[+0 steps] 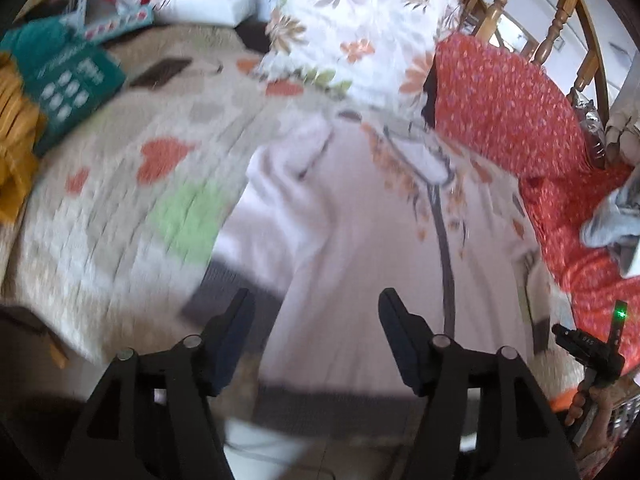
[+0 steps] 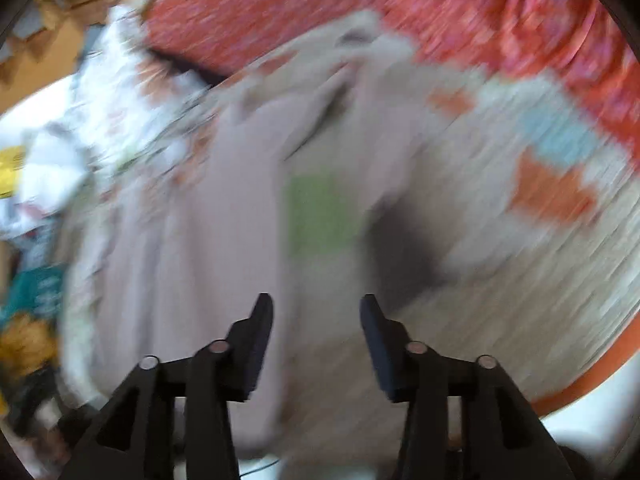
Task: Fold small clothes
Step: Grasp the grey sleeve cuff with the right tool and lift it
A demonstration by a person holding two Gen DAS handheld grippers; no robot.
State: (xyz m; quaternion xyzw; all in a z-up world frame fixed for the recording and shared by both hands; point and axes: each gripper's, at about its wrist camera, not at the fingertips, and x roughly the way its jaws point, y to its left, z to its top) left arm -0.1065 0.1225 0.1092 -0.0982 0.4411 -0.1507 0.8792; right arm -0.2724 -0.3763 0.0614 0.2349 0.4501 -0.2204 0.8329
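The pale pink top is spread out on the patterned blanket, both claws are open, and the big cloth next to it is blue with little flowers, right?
Almost. The big cloth beside the pale pink top is red-orange with little flowers, not blue; the left wrist view shows it. The rest holds: the top lies on the patterned blanket, and the left claw and right claw are both open.

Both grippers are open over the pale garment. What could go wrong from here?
1. The garment lies on a patterned quilt; a low pinch by the left gripper may catch the quilt too.
2. The red cloth lies right beside the garment, so a fold that way may snag it.
3. The right wrist view is heavily blurred; the right gripper may close off the hem.
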